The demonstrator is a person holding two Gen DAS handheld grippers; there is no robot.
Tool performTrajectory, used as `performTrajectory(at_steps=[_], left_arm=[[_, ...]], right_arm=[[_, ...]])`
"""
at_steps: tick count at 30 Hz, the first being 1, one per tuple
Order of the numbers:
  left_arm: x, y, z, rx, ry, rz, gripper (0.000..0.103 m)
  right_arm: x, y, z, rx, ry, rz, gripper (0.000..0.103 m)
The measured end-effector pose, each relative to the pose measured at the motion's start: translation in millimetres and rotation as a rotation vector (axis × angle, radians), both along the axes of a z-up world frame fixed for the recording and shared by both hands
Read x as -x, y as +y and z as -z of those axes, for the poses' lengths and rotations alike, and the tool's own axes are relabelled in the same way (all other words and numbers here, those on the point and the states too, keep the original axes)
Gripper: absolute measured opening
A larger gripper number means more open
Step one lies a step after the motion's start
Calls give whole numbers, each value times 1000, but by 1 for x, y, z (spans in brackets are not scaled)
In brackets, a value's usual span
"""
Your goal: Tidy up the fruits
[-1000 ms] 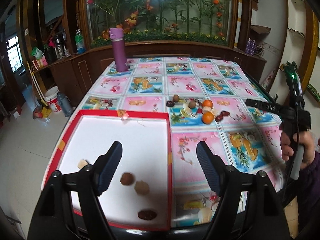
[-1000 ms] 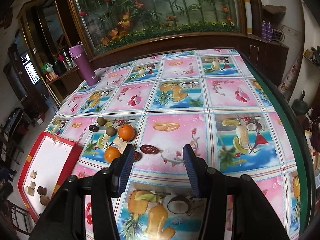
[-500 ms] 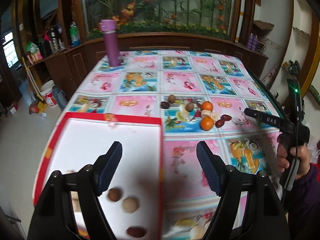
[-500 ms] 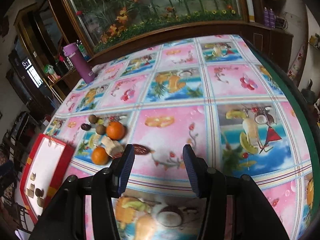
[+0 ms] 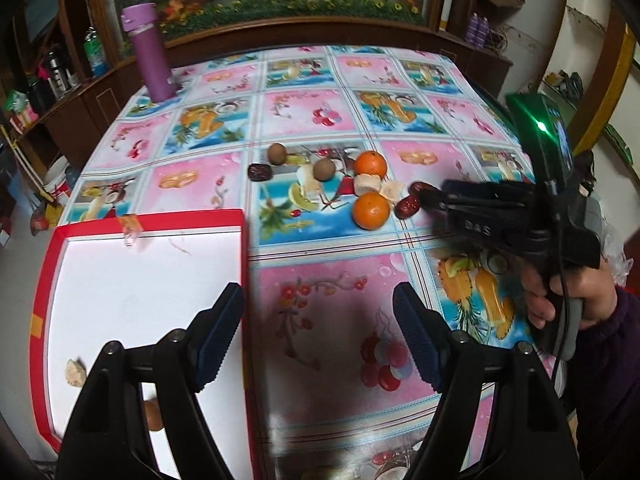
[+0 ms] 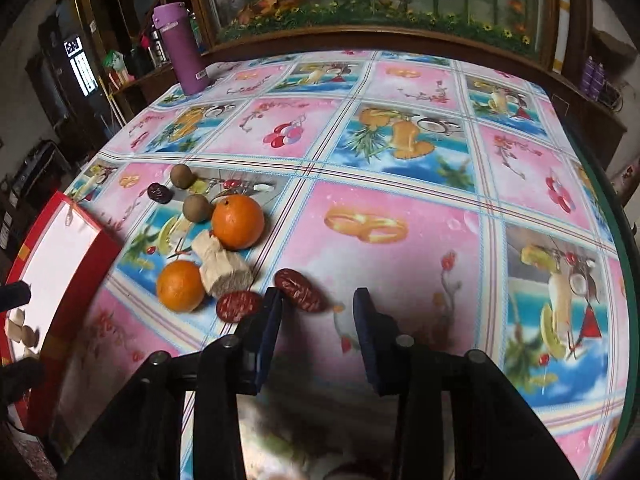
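Surface: a fruit-print tablecloth [image 6: 384, 240], with a red-rimmed tray [image 5: 152, 216] at its 8 o'clock edge.
Fruit: oranges and a nearer date [image 6: 300, 290] lie loose in a cluster outside the tray.
Right gripper [image 6: 316, 300]: jaws have just been closing, still apart, empty; the date sits at 11 o'clock of the gap.
Left gripper [image 5: 318, 320]: wide open, empty.
Risk: the left finger may nudge the date away, or pinch the second date [image 6: 238, 306] beside it.

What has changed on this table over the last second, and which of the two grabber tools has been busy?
The right gripper has come down toward the fruit pile and its jaws have just been closing, with a red date by its left finger, not yet gripped. The left gripper also sank nearer the table, jaws open and empty. The oranges, other fruit and red tray lie as before.
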State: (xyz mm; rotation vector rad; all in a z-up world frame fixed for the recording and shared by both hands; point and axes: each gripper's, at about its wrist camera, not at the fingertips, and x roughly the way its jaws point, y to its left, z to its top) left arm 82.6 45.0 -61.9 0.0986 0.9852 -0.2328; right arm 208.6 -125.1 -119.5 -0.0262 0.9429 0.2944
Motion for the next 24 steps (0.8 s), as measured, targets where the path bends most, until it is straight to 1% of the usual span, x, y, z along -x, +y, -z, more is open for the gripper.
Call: performTrajectory(at_steps=[3,4,5,6,7,8,9,11,14,16,20,21,22,23,24], left_arm=[[-8,-5,4,0,21,6,77],[-11,-9,5,-3,29,9,77],[-13,-11,7,-7,37,10,77],[-15,-16,9,-9,46,16,77],[-17,-20,11,-10,51,22,77],[-18,-24,12,-10,57,28,77],[-20,-28,14,-9,62,30,77],[-22,-40,17,-2,77,39,77],[-27,-61,23,6,94,66,77],[-36,-74,31,15,112,81,75],[-62,-86,48,26,157,77,61],[-66,-87,51,22,164,71,60],[-69,-90,50,6,136,70,60],[-72,-93,50,8,135,80,60],[-75,-95,49,27,138,89,59]], right_arm=[[-5,5,0,27,-17,-14,35],[-5,5,1,31,-26,-12,29],[-5,5,1,39,-39,-14,17],[-5,5,2,46,-46,-17,14],[-6,1,2,34,-47,-20,14],[-7,-7,1,-8,-35,-13,14],[-8,-12,1,-29,-29,1,14],[-13,-32,-2,-81,-23,56,14],[-17,-63,-14,-207,-23,132,14],[-16,-74,-19,-236,-37,157,14],[-18,-91,-19,-251,-33,204,14],[-20,-95,-18,-262,-24,218,14],[-22,-99,-18,-284,-13,231,14],[-21,-100,-18,-294,-8,231,14],[-21,-101,-18,-298,-8,232,14]])
